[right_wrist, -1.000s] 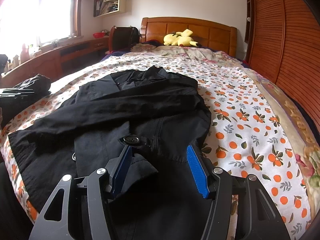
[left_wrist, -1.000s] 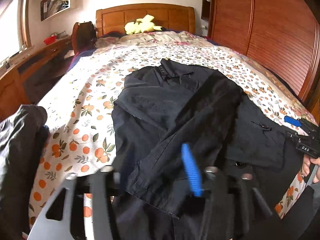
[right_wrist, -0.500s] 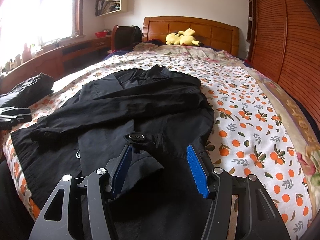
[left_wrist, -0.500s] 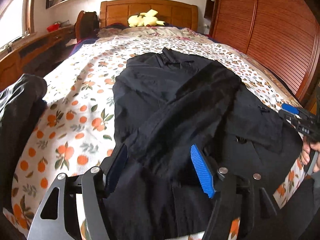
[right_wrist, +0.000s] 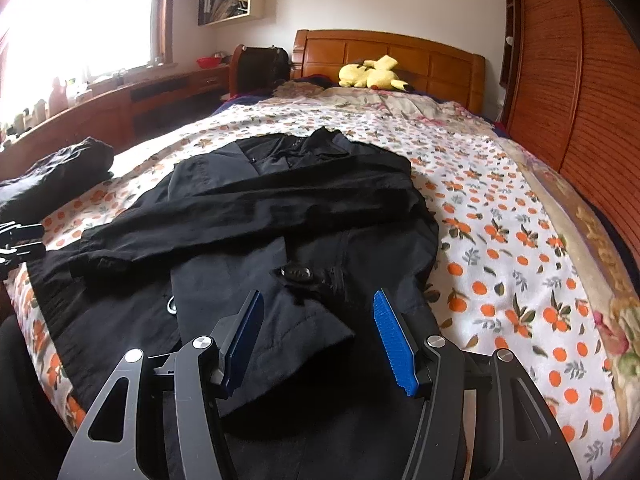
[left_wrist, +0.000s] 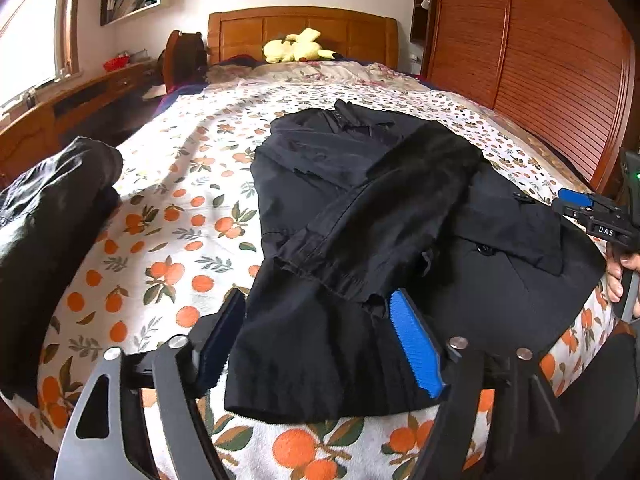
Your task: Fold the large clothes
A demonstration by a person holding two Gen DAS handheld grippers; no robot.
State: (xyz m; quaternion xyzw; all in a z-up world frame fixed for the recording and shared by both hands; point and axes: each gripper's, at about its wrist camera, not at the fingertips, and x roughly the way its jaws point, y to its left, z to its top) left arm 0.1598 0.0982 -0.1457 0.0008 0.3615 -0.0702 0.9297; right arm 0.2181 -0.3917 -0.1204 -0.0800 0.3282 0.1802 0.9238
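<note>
The black coat (left_wrist: 360,208) lies spread on the bed (left_wrist: 168,248), collar toward the headboard (left_wrist: 304,32) and hem toward the near edge, with one sleeve (left_wrist: 384,216) folded diagonally across its front. It looks like a soft, fairly thick woven cloth: limp, not slippery, likely to sag and drag when lifted by one point, and heavy enough that a single pinch would let the rest trail. It is not fragile, though the large button (right_wrist: 297,273) on the front is a hard lump to keep out of a pinch. The best places to take hold, in my judgement, are the two corners of the hem or a doubled edge, one claw on each side, so that the lower half can be carried up toward the collar in one flat fold.

The left claw (left_wrist: 316,340) hangs over the coat's near left corner, just below the sleeve cuff; its jaws have just been opening and now stand wide apart, with cloth lying between them but not pinched. The right claw (right_wrist: 318,336) sits over the coat's lower right part, just short of the button; its jaws are apart, a flap of cloth lies between them, and neither pad presses on it.
</note>
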